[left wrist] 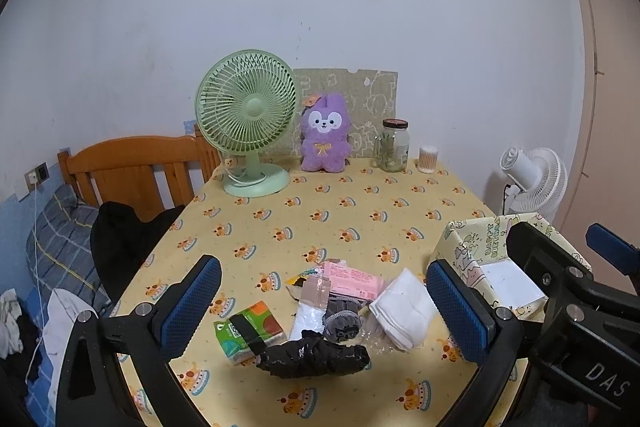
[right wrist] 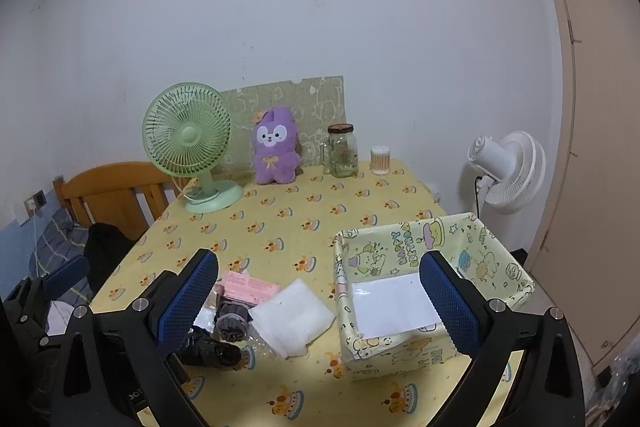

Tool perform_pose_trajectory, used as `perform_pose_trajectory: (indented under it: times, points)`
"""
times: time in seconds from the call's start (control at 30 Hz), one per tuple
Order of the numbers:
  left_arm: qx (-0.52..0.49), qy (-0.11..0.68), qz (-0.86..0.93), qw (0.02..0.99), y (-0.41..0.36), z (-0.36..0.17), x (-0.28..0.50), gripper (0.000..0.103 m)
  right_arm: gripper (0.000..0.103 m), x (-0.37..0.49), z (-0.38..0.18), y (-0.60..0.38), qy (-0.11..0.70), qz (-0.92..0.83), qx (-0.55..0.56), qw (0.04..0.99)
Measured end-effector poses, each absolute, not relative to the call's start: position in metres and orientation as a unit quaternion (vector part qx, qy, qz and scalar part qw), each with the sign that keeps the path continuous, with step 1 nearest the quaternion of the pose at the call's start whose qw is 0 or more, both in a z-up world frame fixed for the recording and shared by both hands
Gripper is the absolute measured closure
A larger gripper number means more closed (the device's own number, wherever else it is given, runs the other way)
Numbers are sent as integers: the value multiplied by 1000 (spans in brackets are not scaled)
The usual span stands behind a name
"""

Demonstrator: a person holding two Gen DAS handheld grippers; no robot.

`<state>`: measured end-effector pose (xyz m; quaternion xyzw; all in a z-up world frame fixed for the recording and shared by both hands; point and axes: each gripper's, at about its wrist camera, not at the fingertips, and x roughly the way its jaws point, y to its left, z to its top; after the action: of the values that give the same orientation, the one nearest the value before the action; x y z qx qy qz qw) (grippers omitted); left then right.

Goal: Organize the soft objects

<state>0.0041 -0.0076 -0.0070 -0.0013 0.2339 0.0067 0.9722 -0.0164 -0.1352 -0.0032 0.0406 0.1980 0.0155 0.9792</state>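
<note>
Left wrist view: left gripper (left wrist: pixel 324 307) spread wide above black glove (left wrist: pixel 316 353) and white cloth (left wrist: pixel 404 309); right gripper (right wrist: pixel 320 307) likewise apart over patterned box (right wrist: pixel 480 239).

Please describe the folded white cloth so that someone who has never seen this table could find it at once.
On the yellow tablecloth, look just left of the open cartoon-print box. The folded white cloth lies there flat, at the right edge of the small pile. Unlike the pink packet and dark bundle beside it, it is plain white and square.
</note>
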Motion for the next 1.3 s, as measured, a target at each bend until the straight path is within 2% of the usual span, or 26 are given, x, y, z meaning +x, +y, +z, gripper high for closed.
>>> perform_pose_trajectory:
  times: [1.03, 1.3]
  points:
    - [1, 229, 12, 973, -4, -11, 7, 0, 1, -15, -6, -131, 195, 21, 38, 980]
    - [0, 227, 16, 974, -3, -12, 3, 0, 1, -20, -4, -125, 172, 19, 20, 985]
